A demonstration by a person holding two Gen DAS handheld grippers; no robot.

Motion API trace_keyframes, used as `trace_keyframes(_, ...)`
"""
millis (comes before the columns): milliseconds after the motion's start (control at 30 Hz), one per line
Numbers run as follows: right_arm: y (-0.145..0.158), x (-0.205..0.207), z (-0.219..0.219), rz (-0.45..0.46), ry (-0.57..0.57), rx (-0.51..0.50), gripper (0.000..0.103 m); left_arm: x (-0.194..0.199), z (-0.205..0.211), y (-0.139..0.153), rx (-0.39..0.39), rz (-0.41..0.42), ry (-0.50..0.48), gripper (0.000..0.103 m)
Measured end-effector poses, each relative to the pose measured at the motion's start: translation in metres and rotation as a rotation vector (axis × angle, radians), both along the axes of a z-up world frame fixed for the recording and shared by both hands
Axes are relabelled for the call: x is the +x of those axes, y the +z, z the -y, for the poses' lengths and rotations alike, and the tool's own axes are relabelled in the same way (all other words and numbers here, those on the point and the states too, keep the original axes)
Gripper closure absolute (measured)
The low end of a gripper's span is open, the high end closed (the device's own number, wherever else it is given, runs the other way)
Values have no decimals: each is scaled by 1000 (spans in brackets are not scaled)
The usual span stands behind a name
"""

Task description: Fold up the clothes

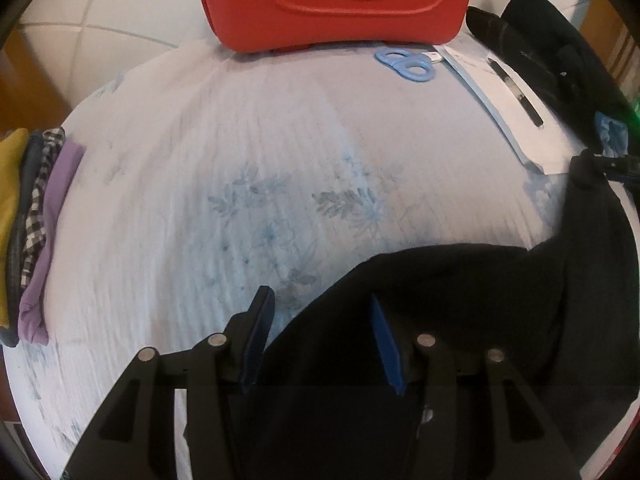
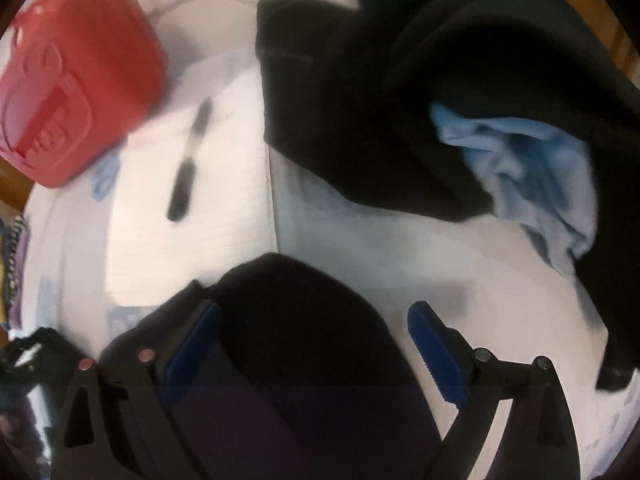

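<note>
A black garment (image 1: 460, 300) lies on the pale flowered tablecloth (image 1: 240, 160), spreading from the lower middle to the right edge of the left wrist view. My left gripper (image 1: 322, 340) hangs over its left corner. The jaws stand apart, the cloth lies between and under them, and the pads do not press on it. In the blurred right wrist view, a rounded fold of the same black garment (image 2: 296, 312) sits between the wide jaws of my right gripper (image 2: 316, 344). The right pad (image 2: 436, 356) is clear of the cloth.
A stack of folded clothes (image 1: 36, 232) sits at the left table edge. A red bag (image 1: 332, 0), blue scissors (image 1: 408, 65) and a notepad with a pen (image 1: 516, 92) are at the back. A heap of black clothes (image 2: 360, 100) with a light blue garment (image 2: 532, 184) lies far right.
</note>
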State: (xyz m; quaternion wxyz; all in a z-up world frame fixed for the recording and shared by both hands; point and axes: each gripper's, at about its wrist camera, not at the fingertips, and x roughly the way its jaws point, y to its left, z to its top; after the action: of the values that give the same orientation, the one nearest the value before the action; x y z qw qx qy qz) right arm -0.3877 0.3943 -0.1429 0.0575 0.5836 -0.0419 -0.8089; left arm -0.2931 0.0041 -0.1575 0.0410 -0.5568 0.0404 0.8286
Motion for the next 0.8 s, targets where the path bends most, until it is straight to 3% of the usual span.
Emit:
trace_keyframes(33,-5,-3,4,3,15,11,8,0,1,1,-1,-8,-5,55)
trace_keyframes(67,-10,-5,9,7,32,21,8,2,0,1,15,-16,-17,61)
trace_keyframes(100,-14,-5,12,14,42,32,8,4,-1,1,31,-23,-28,76)
trace_keyframes(133,-16,-5,15,16,55,48,8,6,-3,3,35,-25,-37,84)
trace_keyframes(167,-14,-2,19,6,73,79,19,8,-10,4,3,-32,-49,95)
trace_keyframes(200,-12,0,24,-4,90,110,29,11,-16,4,-31,-40,-65,100)
trace_keyframes(233,-10,3,27,-14,106,135,70,14,-23,4,-64,-49,-80,100)
trace_keyframes(267,-5,7,28,-24,115,144,99,17,-26,6,-80,-63,-82,100)
trace_keyframes(400,31,29,16,-125,115,147,101,25,-2,45,-78,-178,19,100)
trace_keyframes(500,72,47,-17,-240,36,100,101,27,31,86,-95,-286,129,101)
trace_keyframes(567,89,49,-32,-286,0,82,101,19,53,102,-96,-310,188,101)
trace_keyframes(700,91,36,-52,-276,-55,103,101,1,94,99,-119,-300,326,100)
trace_keyframes(800,67,24,-62,-195,-118,127,101,-25,123,63,-50,-166,420,99)
